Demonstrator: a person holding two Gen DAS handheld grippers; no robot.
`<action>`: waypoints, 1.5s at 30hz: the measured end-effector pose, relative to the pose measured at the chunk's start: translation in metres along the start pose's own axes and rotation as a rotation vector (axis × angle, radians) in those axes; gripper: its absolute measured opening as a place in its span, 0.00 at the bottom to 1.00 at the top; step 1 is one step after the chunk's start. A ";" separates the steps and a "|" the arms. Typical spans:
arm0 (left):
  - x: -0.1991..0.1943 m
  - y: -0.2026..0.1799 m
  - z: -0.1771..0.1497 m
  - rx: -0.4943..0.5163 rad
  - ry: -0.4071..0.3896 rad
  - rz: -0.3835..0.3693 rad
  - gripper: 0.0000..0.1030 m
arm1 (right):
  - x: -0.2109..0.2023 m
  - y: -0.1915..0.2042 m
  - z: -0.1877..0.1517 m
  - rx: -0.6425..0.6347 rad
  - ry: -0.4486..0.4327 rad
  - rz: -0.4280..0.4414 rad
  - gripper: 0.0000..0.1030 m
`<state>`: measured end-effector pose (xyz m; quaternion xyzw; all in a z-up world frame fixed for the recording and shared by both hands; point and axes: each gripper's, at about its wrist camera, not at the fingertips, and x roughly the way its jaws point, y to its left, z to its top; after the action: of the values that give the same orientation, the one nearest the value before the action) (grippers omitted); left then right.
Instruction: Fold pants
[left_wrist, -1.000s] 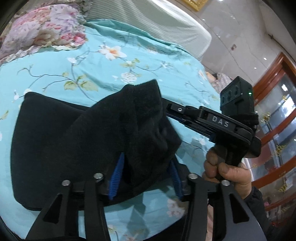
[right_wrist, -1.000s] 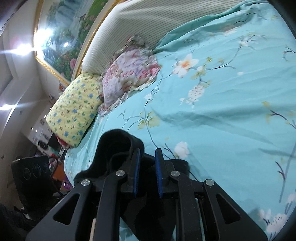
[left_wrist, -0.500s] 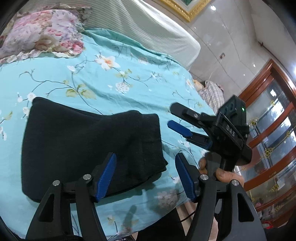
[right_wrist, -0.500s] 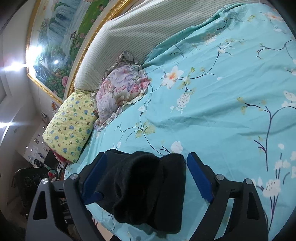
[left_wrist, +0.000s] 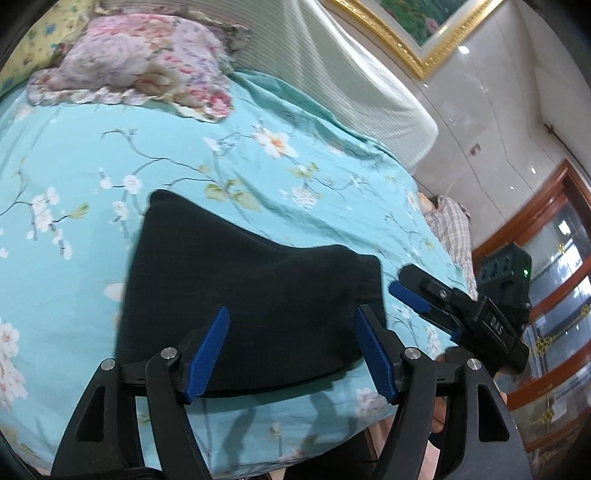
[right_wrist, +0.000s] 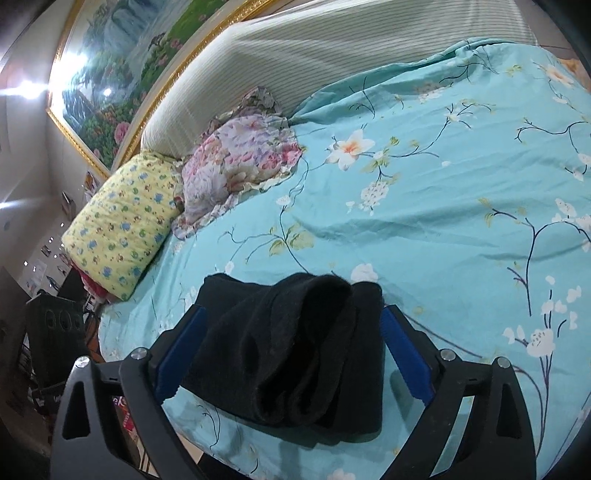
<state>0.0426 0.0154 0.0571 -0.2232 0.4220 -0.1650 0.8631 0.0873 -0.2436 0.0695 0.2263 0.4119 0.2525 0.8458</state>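
light: bright, indoor | glare: wall lamps | blur: slight | edges: fisheye bending, dark corners

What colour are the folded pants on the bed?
Black, plain; the pants show best in the right wrist view.

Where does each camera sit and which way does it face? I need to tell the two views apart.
Left wrist: on the left gripper, looking down over the black pants on the bed; the right gripper shows, and fingers below it.
Right wrist: on the right gripper, facing pants, yellow pillow.
Shared: pants, bed, floral pillow, both grippers open.
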 end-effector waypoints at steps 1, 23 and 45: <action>-0.001 0.004 0.000 -0.008 -0.004 0.004 0.69 | 0.001 0.002 -0.001 -0.003 0.004 -0.006 0.92; 0.007 0.082 0.009 -0.155 0.014 0.100 0.76 | 0.020 -0.010 -0.027 0.049 0.065 -0.112 0.94; 0.057 0.095 0.016 -0.172 0.087 0.116 0.77 | 0.033 -0.035 -0.042 0.099 0.109 -0.056 0.78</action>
<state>0.0984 0.0722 -0.0215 -0.2641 0.4837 -0.0876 0.8298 0.0794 -0.2430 0.0068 0.2422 0.4755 0.2199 0.8166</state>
